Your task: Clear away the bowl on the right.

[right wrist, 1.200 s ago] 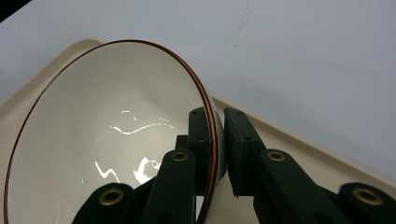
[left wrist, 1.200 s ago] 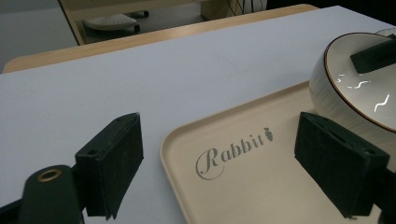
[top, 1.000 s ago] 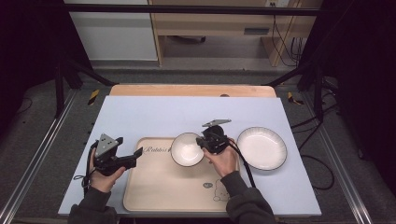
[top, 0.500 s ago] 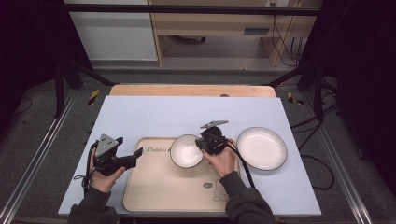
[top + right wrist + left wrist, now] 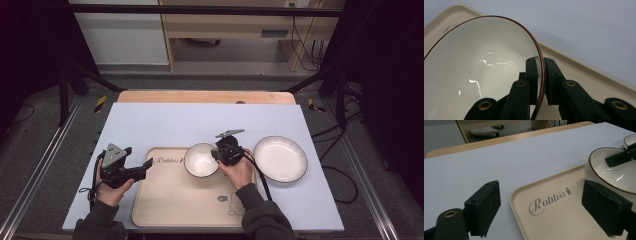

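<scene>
The right gripper (image 5: 218, 153) has its two black fingers (image 5: 532, 75) pinched onto the near-right rim of a white bowl with a thin brown edge (image 5: 201, 160), one finger inside the wall and one outside, as the right gripper view shows close up. The bowl sits at the far right corner of a cream tray (image 5: 170, 200), its rim close to the tray's raised edge. In the high view the person's right hand (image 5: 239, 172) wraps the gripper from the near side, and a black cable trails back along the dark sleeve. The left gripper (image 5: 146, 165) hovers over the tray's left edge with its fingers (image 5: 484, 206) spread wide and nothing between them; in the left gripper view they frame the word "Rabbit" printed on the tray, with the bowl beyond the right finger. The left hand (image 5: 112, 182) grips its handle near the counter's front left. To the right of the tray, apart from it, a shallow white plate with a dark rim (image 5: 280, 158) lies on the pale blue counter (image 5: 165, 125). A small bear drawing (image 5: 228, 205) marks the tray's near right corner.
</scene>
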Motion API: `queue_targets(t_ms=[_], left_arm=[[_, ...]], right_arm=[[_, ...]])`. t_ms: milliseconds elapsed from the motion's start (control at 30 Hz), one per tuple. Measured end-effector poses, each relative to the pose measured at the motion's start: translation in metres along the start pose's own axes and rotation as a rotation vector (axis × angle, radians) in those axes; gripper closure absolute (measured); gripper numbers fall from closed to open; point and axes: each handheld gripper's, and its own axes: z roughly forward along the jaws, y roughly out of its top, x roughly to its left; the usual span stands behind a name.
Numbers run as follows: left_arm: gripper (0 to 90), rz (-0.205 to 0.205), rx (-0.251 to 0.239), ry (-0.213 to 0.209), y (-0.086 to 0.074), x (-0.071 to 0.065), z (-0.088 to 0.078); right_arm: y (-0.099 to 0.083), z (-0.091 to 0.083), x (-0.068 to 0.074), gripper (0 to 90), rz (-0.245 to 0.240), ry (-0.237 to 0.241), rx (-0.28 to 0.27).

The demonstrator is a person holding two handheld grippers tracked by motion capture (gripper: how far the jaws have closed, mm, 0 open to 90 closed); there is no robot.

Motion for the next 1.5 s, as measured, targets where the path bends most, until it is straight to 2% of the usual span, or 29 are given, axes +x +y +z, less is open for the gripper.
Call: queue_targets(t_ms=[267,300,667,733,833,867,967,1133,1367,1500], left_arm=[[15.3,0.001,0.0,-0.002,0.0,0.0,0.0],[15.3,0.002,0.0,-0.002,0.0,0.0,0.0],[15.3,0.001,0.002,-0.003,0.0,0.0,0.0],[15.3,0.002,0.001,-0.004,0.0,0.0,0.0],[15.2,0.001,-0.001,-0.003,0.0,0.0,0.0],[15.2,-0.001,-0.002,-0.001,0.0,0.0,0.0],[15.3,-0.003,-0.004,-0.001,0.0,0.0,-0.001],[15.2,-0.003,-0.004,-0.001,0.0,0.0,-0.001],[15.1,-0.006,-0.009,-0.001,0.0,0.001,-0.001],[15.0,-0.007,-0.007,0.0,0.0,0.001,-0.001]], right_arm=[[-0.001,0.003,-0.003,82.4,-0.016,-0.015,0.004],[-0.001,0.004,-0.003,82.4,-0.003,-0.015,0.007],[-0.003,0.005,-0.005,81.8,-0.001,-0.004,0.002],[-0.003,0.002,-0.006,74.7,-0.012,-0.017,-0.012],[-0.003,-0.002,-0.007,70.3,-0.016,-0.025,-0.029],[-0.002,-0.007,-0.008,65.0,-0.044,-0.04,-0.059],[-0.001,-0.017,-0.008,56.8,-0.063,-0.054,-0.109],[-0.001,-0.032,-0.007,47.1,-0.056,-0.049,-0.161],[-0.003,-0.05,-0.005,34.3,-0.093,-0.064,-0.22],[-0.006,-0.061,-0.009,27.9,-0.074,-0.042,-0.264]])
